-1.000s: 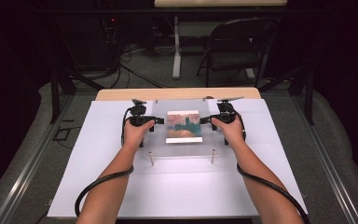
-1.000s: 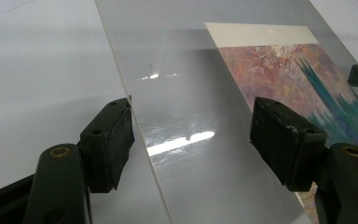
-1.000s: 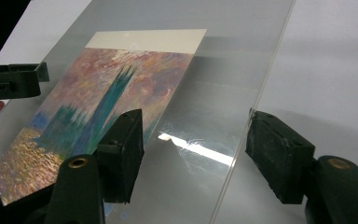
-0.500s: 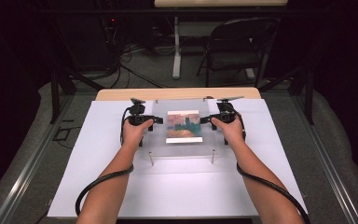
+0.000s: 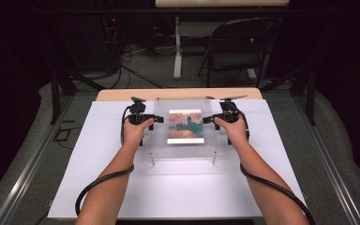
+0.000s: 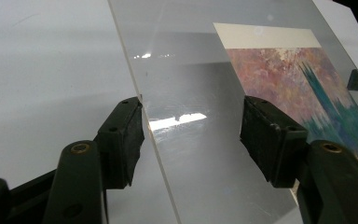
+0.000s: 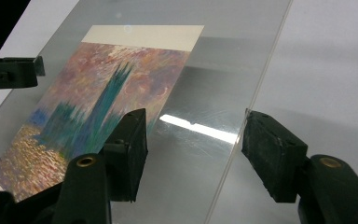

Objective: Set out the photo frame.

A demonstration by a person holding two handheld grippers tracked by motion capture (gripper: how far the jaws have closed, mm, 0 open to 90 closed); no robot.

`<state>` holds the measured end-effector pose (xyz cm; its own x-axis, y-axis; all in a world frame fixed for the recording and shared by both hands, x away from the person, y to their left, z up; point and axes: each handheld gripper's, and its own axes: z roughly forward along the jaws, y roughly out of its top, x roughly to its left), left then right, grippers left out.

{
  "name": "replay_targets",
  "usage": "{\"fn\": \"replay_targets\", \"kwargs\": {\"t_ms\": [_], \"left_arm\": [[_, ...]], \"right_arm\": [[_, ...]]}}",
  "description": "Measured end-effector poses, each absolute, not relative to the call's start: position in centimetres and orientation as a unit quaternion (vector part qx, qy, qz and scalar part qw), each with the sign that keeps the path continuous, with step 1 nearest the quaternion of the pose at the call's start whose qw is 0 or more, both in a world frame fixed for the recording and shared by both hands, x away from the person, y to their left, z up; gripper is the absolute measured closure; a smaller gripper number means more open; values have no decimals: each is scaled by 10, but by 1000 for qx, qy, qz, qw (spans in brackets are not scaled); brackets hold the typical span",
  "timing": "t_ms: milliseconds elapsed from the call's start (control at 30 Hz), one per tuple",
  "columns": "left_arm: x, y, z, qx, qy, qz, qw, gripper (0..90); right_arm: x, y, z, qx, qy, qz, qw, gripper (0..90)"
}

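The far edge of the clear acrylic sheet (image 5: 183,126) is fading into the white table cover (image 5: 98,178) in the high view, so its outline there is hard to trace, and both forearms are running off the bottom of that view. In each gripper view the sheet and the painted print (image 6: 303,79) are being cut off by the picture's borders; whether the print is lying under the sheet or on it is not something I can tell. Two short standoff posts (image 5: 152,160) are showing below the sheet's near edge, at about 6 o'clock from the print.

The white cover is lying over a tan wooden table (image 5: 122,93). Beyond it, at 12 o'clock, the dark room is holding a black folding chair (image 5: 236,47), a white table leg (image 5: 177,51) and loose cables (image 5: 131,51) on a grey floor.

The sheet is sitting at the middle of the cover, glossy and catching streaks of light. The print is showing a pink sky, teal towers and orange water, with a pale strip at its top.

The left gripper (image 5: 146,120) is at 9 o'clock of the sheet, the right gripper (image 5: 214,119) at 3 o'clock. Each one's jaws have just been closing a little yet are standing wide, straddling the sheet's edge, one pad over the sheet and one outside it, nothing clamped
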<state>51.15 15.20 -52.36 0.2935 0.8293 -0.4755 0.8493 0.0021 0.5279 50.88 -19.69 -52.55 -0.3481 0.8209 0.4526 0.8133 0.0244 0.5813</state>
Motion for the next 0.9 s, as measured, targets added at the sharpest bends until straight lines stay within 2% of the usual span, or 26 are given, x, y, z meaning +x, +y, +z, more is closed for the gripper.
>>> {"fn": "replay_targets", "kwargs": {"t_ms": [467, 900], "left_arm": [[503, 157, -503, 711, 582, -1, 395, 473], [486, 165, -477, 719, 563, 7, 408, 565]], "right_arm": [[500, -197, -505, 547, 731, 406, 30, 429], [484, -202, -480, 528, 741, 412, 47, 520]]}}
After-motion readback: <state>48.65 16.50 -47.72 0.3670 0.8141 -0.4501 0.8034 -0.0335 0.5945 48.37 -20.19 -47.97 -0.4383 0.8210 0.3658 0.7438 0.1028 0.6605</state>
